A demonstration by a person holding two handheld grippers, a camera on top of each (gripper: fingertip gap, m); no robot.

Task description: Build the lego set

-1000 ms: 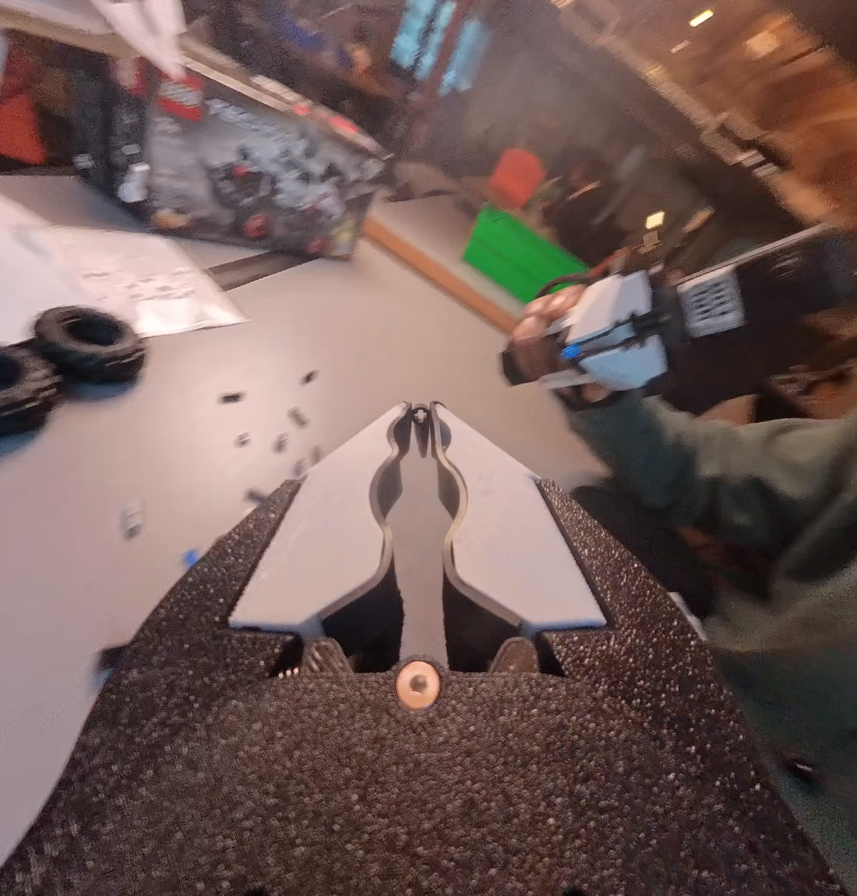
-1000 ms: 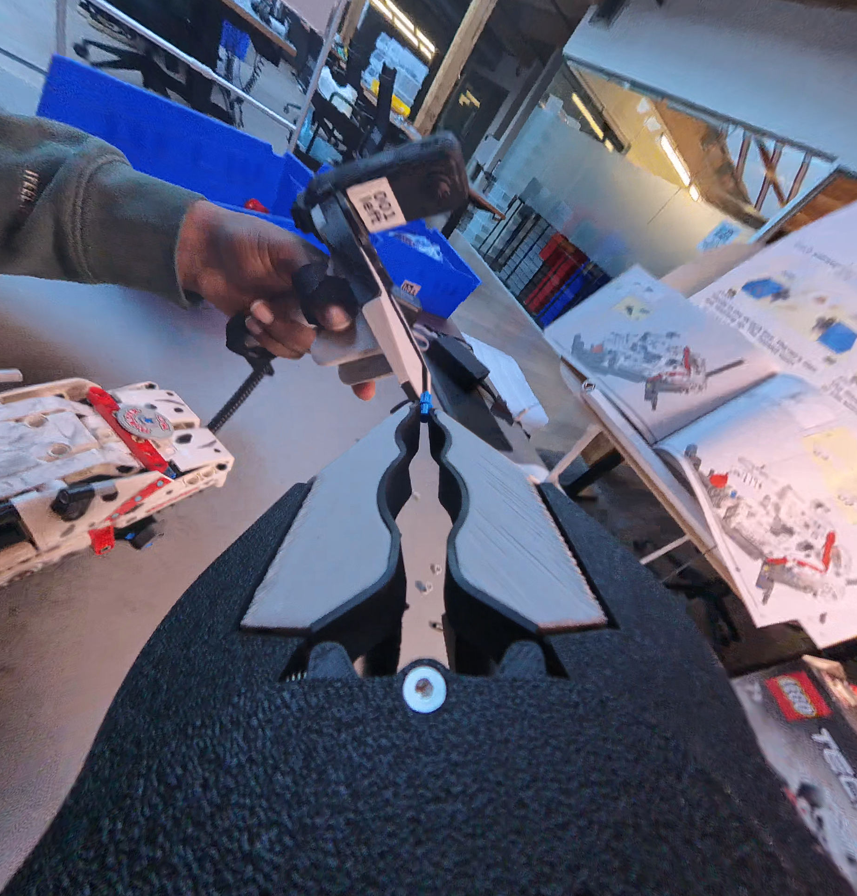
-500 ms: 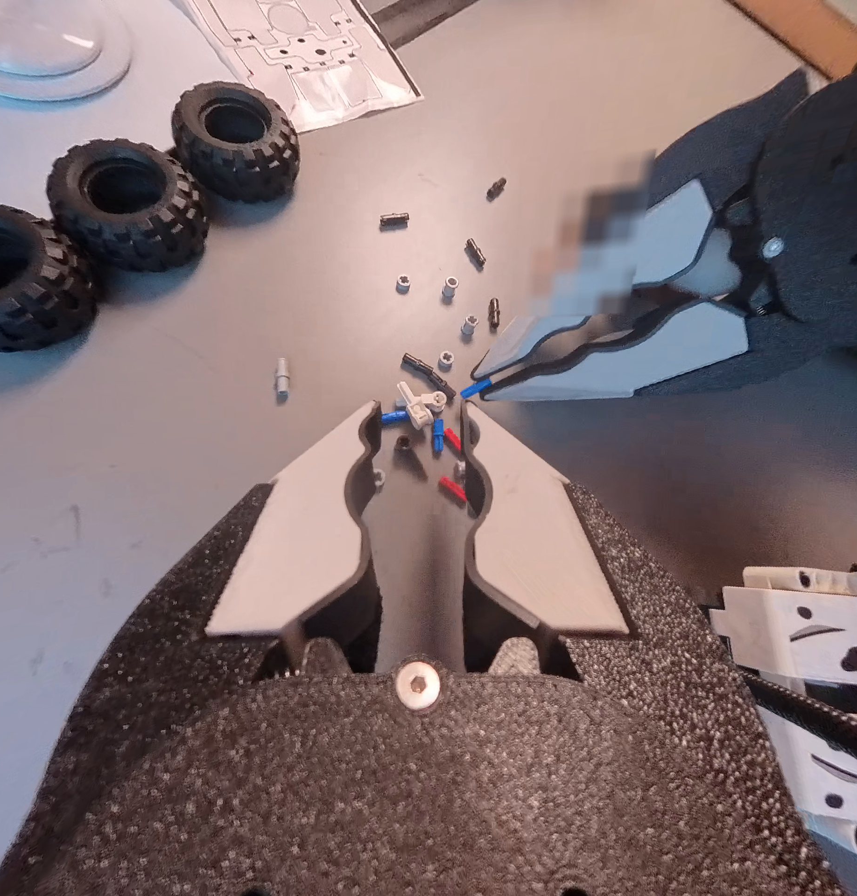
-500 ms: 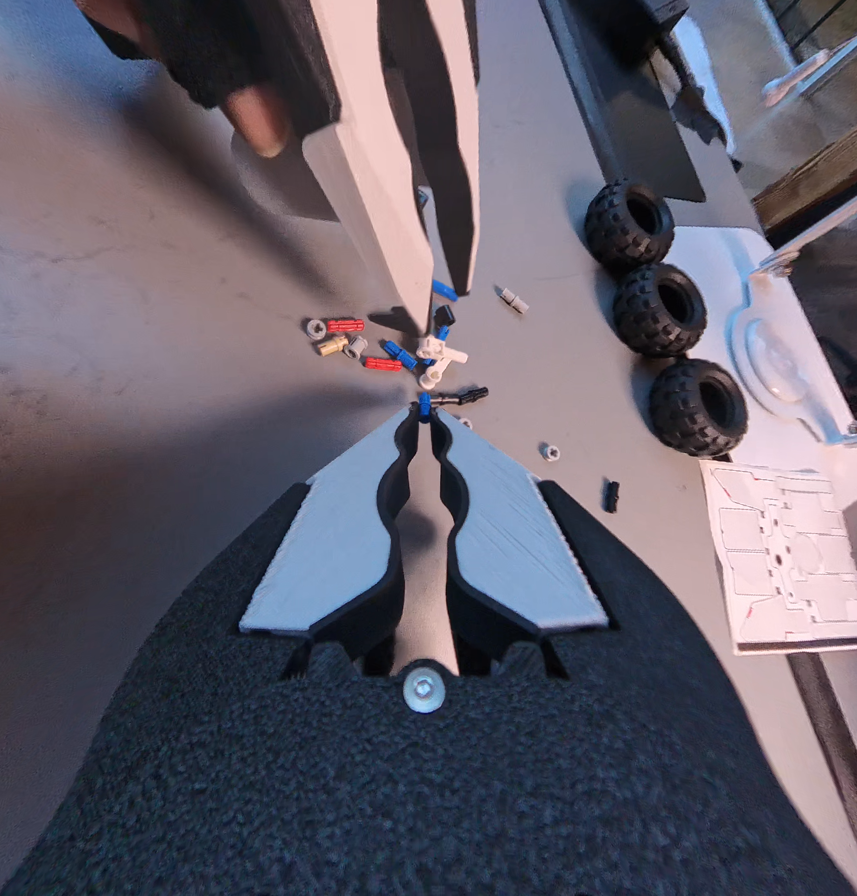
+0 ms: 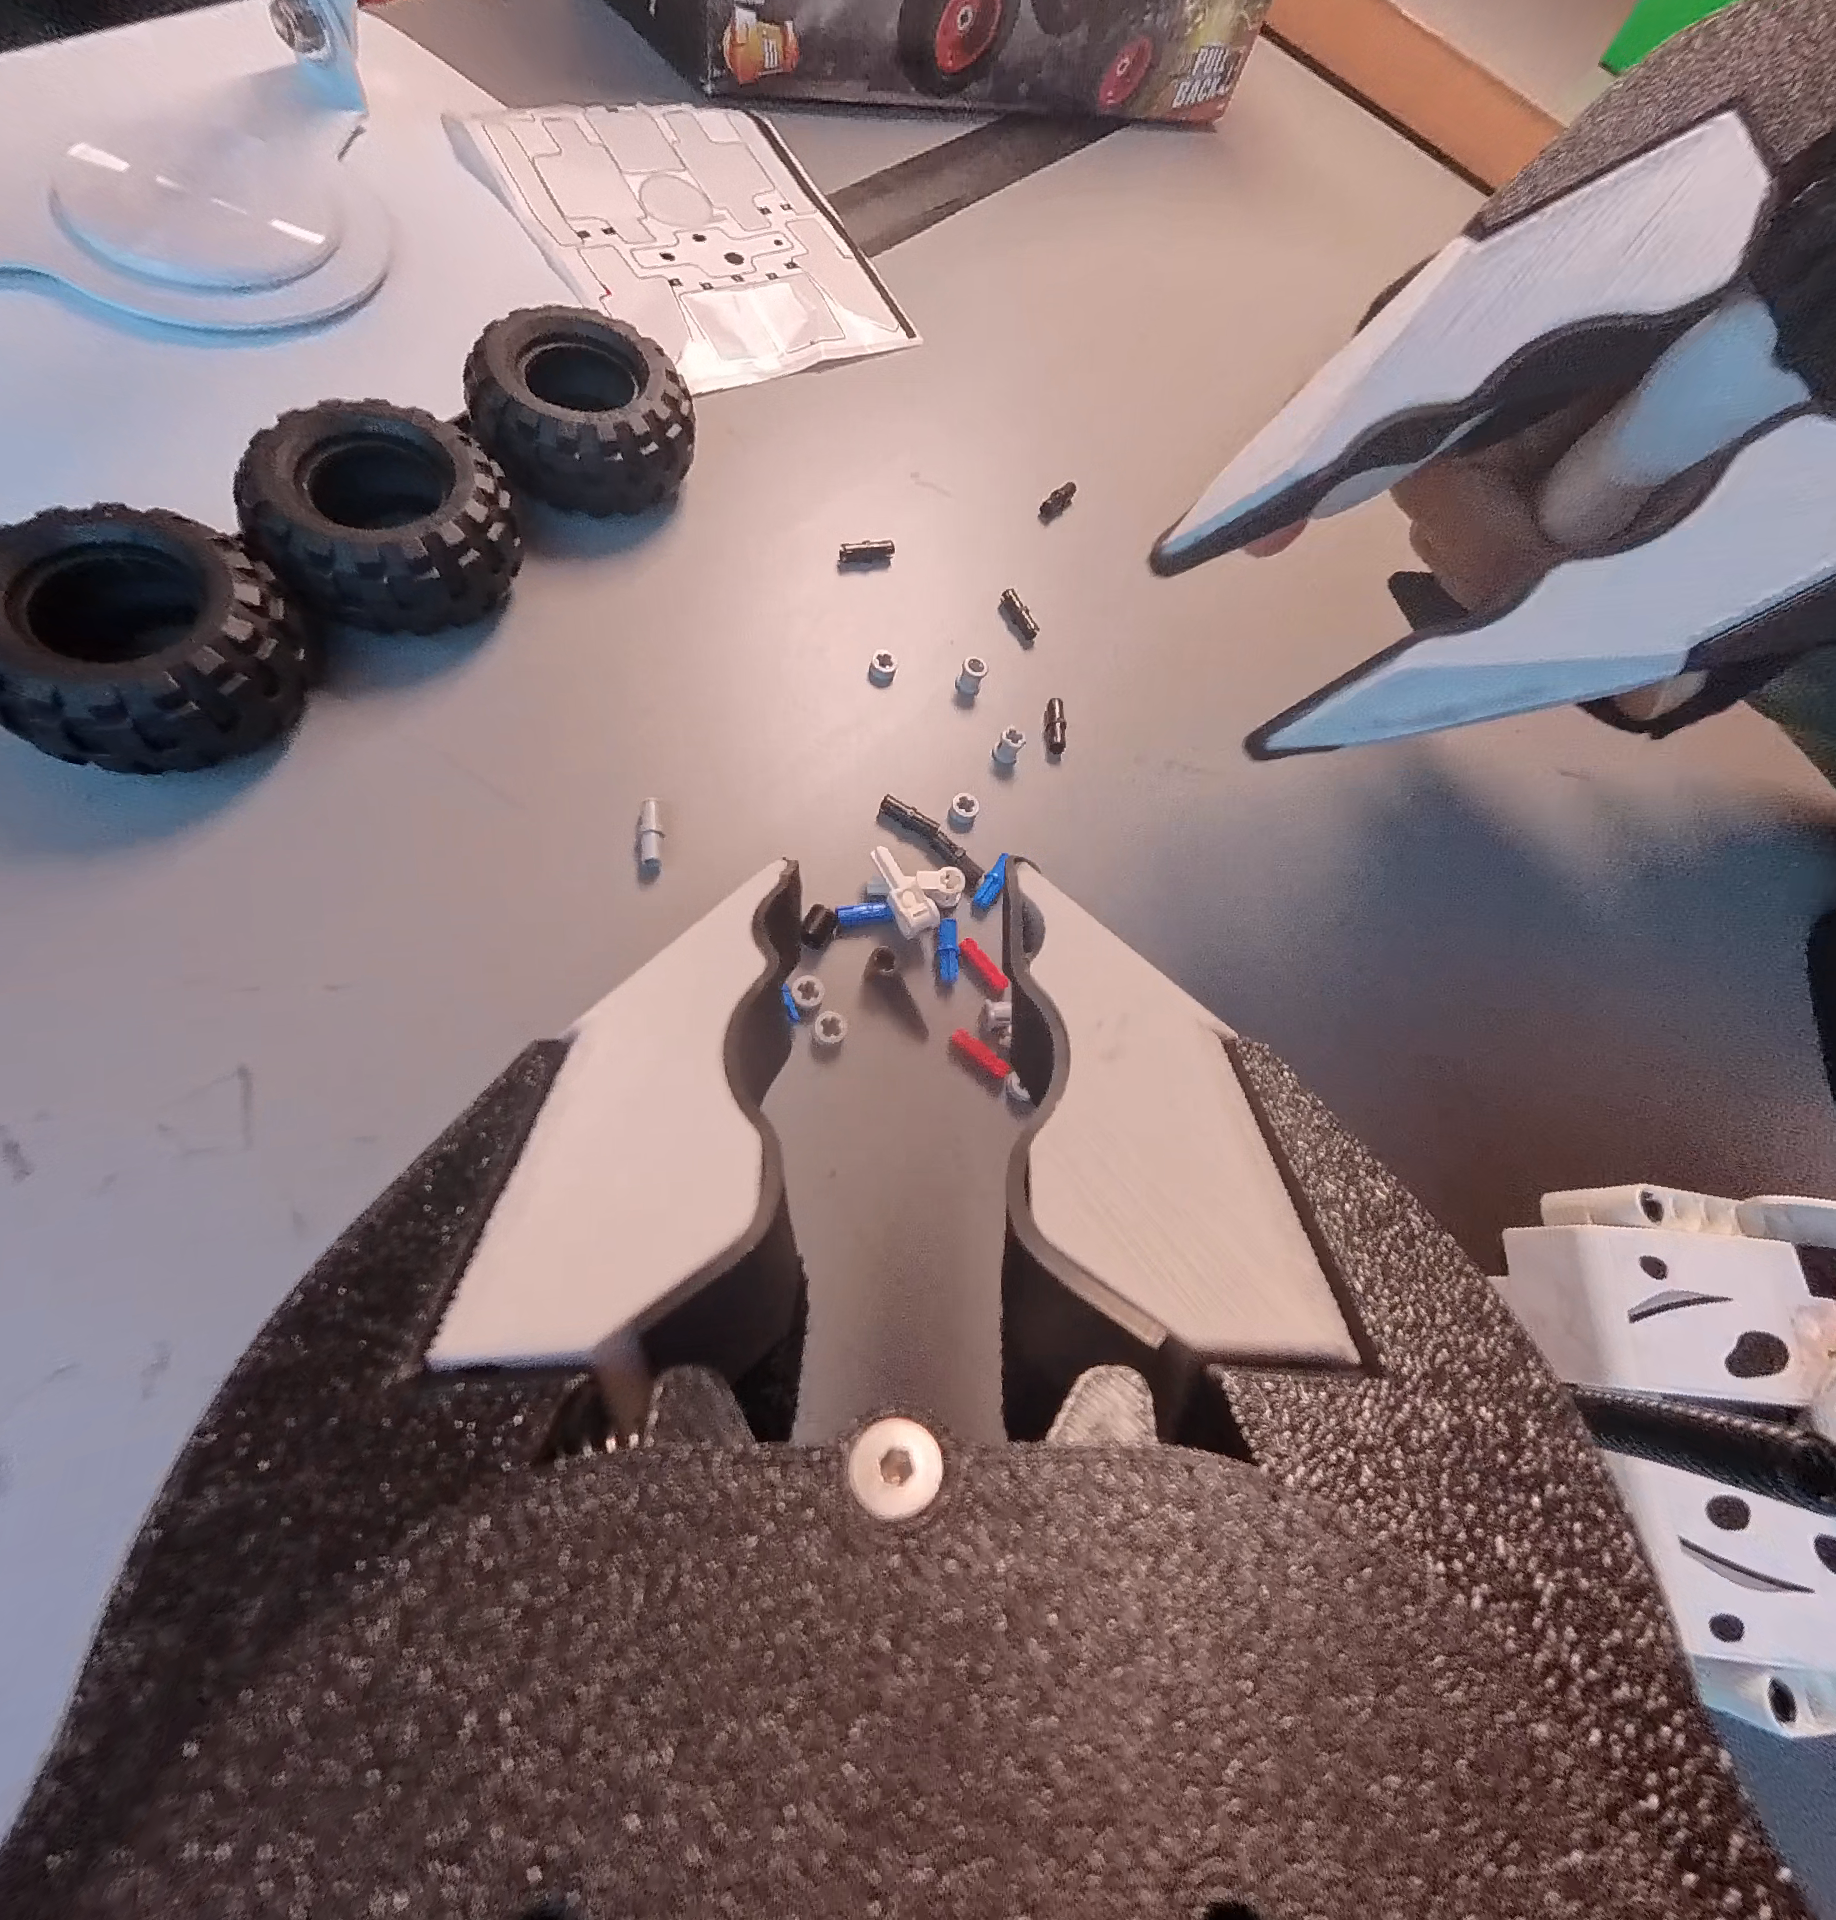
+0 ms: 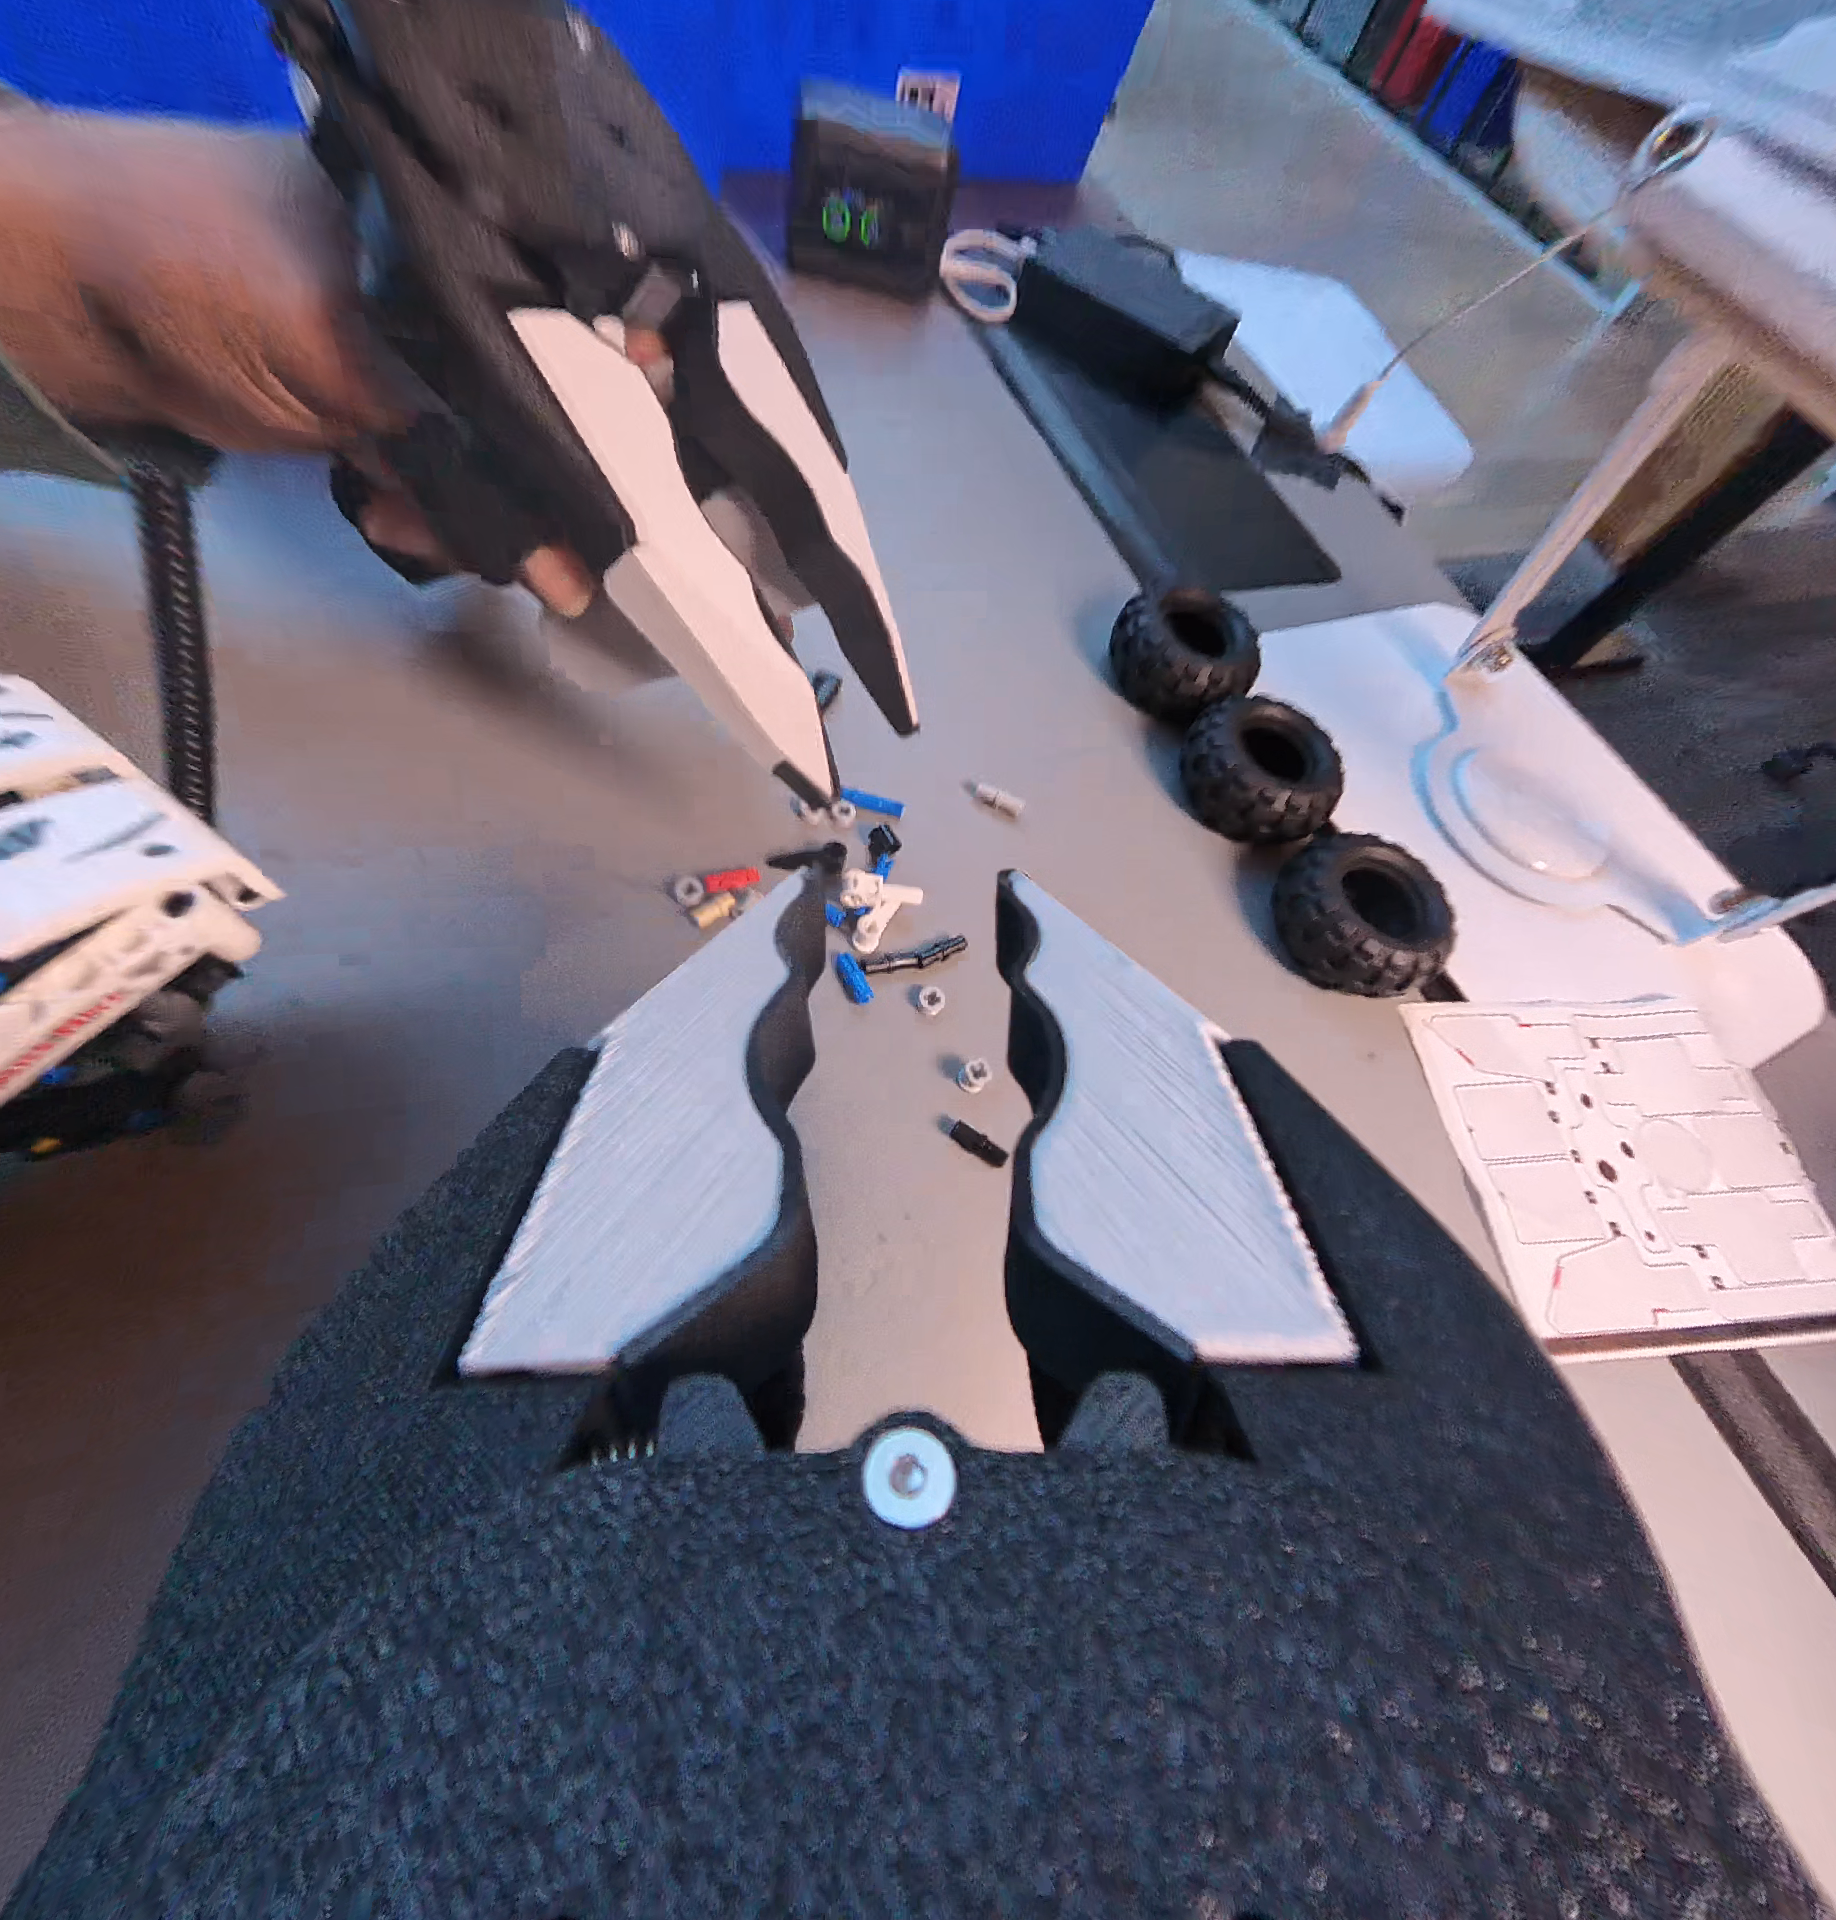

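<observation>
Two hand-held tongs converge on a scatter of small Lego pins and bushes (image 5: pixel 919 914) lying loose on the grey worktop (image 5: pixel 270 987). The left tongs (image 5: pixel 901 883) hang low over the heap with jaws parted wide and nothing between them, blue, red, black and grey pieces showing in the gap. The right tongs (image 6: pixel 909 883) are likewise spread and empty, coming in from the opposite side, a white connector (image 6: pixel 872 899) and a black pin (image 6: pixel 974 1138) lying between the fingers.

Three black tyres (image 5: pixel 374 530) sit in a row to one side, near a sticker sheet (image 5: pixel 685 229) and a clear plastic tray (image 5: pixel 207 218); the part-built white vehicle (image 5: pixel 1724 1455) waits at the edge of the left wrist view, well apart from the heap.

The pieces lie crowded, some touching. From here, closing on one pin could catch a neighbour too, or flick a round bush rolling across the smooth top. With both tongs aimed at the same cluster, the tips could also knock together. The right wrist view is motion-blurred, so how near the left fingertips are to the worktop is hard to judge.
</observation>
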